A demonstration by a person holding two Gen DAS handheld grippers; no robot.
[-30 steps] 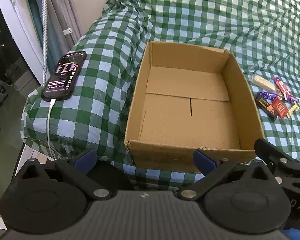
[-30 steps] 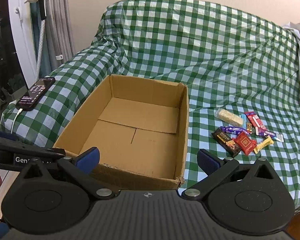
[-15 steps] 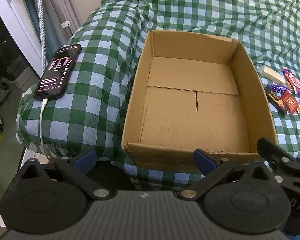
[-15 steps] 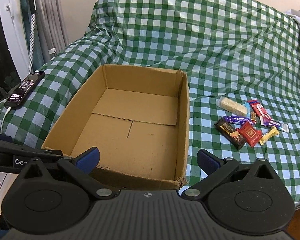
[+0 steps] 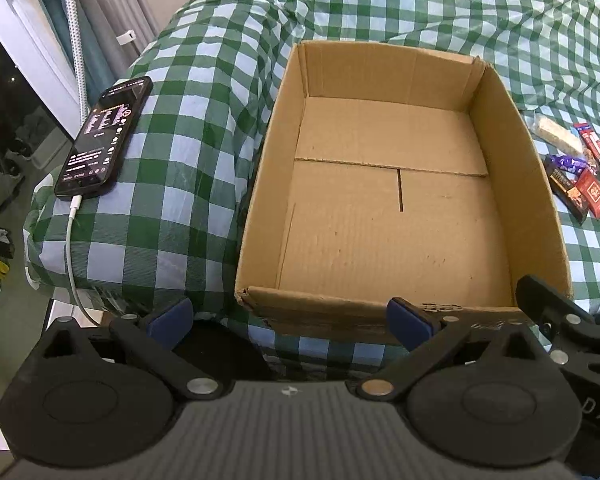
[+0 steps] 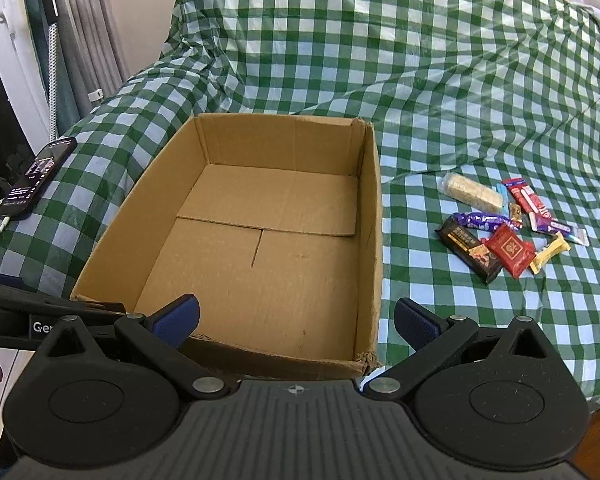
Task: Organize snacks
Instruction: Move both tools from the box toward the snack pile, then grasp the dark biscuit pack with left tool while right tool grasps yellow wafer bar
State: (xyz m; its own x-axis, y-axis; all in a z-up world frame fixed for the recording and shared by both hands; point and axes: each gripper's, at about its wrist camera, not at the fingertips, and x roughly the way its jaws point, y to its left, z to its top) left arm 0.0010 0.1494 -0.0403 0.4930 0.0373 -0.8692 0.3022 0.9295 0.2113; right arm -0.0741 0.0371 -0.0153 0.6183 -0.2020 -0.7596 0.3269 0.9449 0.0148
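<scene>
honestly hard to read much writing: "gen" cut off on the black bar at the left edge of the right wrist view, "das" partly seen on the black body at the right edge of the left wrist view. wrapper print on the snacks (image 6: 508, 224) too small to make out; same for the lit screen of the phone (image 5: 105, 142).

left gripper (image 5: 288, 318) released, jaws spread wide with nothing between them, blue pads (image 5: 170, 316) hanging over the near edge of the bed. right gripper (image 6: 296, 320) likewise spread wide and holding nothing, sitting over the near right corner of the cardboard box (image 6: 374, 240).

box open-topped, nothing inside, bottom flaps showing a seam and a slit. near rim frayed at both corners. sits on the green checked cloth (image 6: 380, 60), near wall right at the edge of the bed.

snacks clustered on the cloth just to the right of the box, apart from its wall: pale bar in clear wrap, dark brown bar, red square, purple twist, yellow piece, red-and-white stick, several overlapping. plenty of bare cloth behind and to the right of them.

phone lying left of the box near the bed's left edge, white cable (image 5: 72, 256) plugged in and dropping over the side. in the left wrist view, snack pile partly cut off by the right border.
</scene>
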